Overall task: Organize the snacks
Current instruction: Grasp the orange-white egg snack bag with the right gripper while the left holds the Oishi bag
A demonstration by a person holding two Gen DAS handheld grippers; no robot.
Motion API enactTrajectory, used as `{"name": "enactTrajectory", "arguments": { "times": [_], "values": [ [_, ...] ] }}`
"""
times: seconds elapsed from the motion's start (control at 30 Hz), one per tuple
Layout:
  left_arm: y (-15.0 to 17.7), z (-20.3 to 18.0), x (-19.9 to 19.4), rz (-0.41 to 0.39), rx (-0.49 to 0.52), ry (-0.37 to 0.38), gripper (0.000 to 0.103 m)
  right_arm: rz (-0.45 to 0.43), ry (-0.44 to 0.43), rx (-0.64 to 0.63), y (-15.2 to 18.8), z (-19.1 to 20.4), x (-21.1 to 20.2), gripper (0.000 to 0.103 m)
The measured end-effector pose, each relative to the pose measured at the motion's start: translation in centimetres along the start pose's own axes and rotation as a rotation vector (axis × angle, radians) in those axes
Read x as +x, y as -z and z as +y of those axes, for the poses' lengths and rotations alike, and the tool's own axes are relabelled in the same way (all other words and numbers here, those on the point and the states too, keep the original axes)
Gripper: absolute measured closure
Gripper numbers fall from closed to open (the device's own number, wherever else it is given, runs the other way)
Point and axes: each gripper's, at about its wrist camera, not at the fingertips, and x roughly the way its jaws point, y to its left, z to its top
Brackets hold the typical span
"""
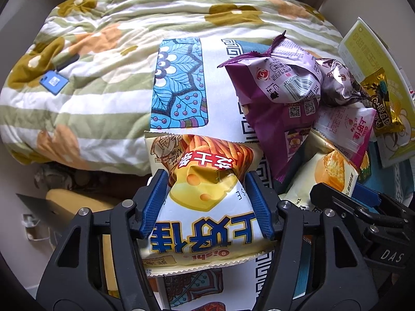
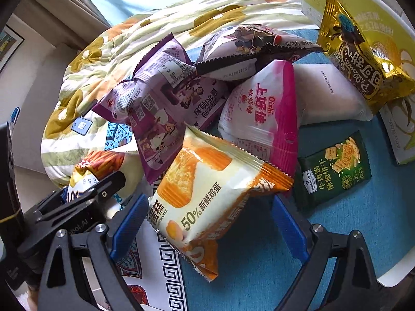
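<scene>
- Clamped between the blue pads of the left gripper (image 1: 207,202), low in the centre of the left wrist view, is the cheese-stick bag (image 1: 199,191); its foil creases inward where the pads pinch it, so it looks held firmly.
- Step in hand, as I judge it: that bag is picked out of the snack pile (image 2: 207,90) and needs a place to go (the patterned cloth (image 1: 181,88) ahead of it shows bare fabric).
- In the right wrist view, the right gripper (image 2: 210,223) has its jaws wide apart, straddling the lower end of the egg cake bag (image 2: 207,194) without squeezing it.
- Next move, likely: bring those jaws together on the cake bag, taking it near the middle since the puffy wrapper may slip.
- Other packets lean together in mid-frame: the pink Oishi bag (image 2: 262,119), purple packets, a gold bag (image 2: 363,59) at upper right, and the green cracker pack (image 2: 334,168) lying flat on the teal mat (image 2: 363,233).
</scene>
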Motion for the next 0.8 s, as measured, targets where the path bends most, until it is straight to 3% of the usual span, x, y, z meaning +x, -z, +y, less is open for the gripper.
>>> {"name": "enactTrajectory", "arguments": {
  "times": [0.27, 0.4, 0.53, 0.8],
  "values": [
    [0.4, 0.0, -0.3, -0.005, 0.003, 0.007, 0.047, 0.051, -0.051, 0.072, -0.3, -0.5, 1.6, 0.01],
    [0.8, -0.2, -0.4, -0.004, -0.002, 0.01, 0.047, 0.072, -0.075, 0.055, 0.1, -0.5, 2.0, 0.027],
    [1.4, -0.3, -1.4, -0.005, -0.016, 0.018, 0.047, 0.054, -0.063, 0.007, 0.5, -0.1, 1.2, 0.037],
    [2.9, -1.2, -4.6, -0.041, -0.019, 0.013, 0.047, 0.0, -0.062, -0.051, 1.0, 0.1, -1.6, 0.039]
  ]
}}
